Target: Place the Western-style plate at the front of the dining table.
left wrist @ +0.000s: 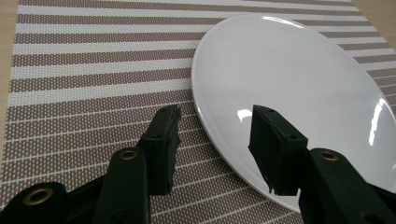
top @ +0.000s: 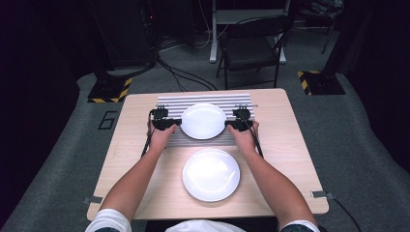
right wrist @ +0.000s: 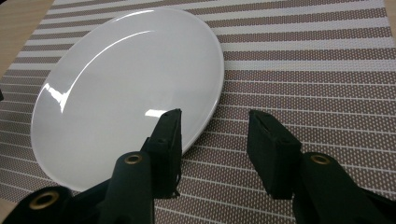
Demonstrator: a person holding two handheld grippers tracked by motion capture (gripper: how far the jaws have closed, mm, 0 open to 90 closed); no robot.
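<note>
the table [top: 290, 159] is a pale wood-grain square, and everything else is placed from it. a striped mat [top: 169, 104] lies flat across the far part of the table, its long side running left to right and its stripes running the same way; up close it is a woven, dotted weave in brown and off-white bands [left wrist: 93, 70].

a round white plate [top: 211, 174] sits on the bare near half of the table, in the middle, glossy and smooth, with nothing on it. a second round white plate [top: 203, 121], a little smaller in the high view, rests on the middle of the mat, toward the far side of the table. it is shallow and shiny with a thin raised rim, and it holds nothing [left wrist: 289, 79] [right wrist: 126, 79]. being round, neither plate has a long axis or a pointing end.

the left gripper [top: 167, 123] is at the far plate's left edge, over the mat. its black jaws are spread wide, one above the mat and the other above the plate's rim [left wrist: 217, 135], pinching nothing. the right gripper [top: 236, 123] is at the same plate's right edge. its jaws are also spread, one over the plate's rim and one over the mat [right wrist: 215, 135], closed on nothing. both point inward toward the plate from opposite sides of the table.
</note>
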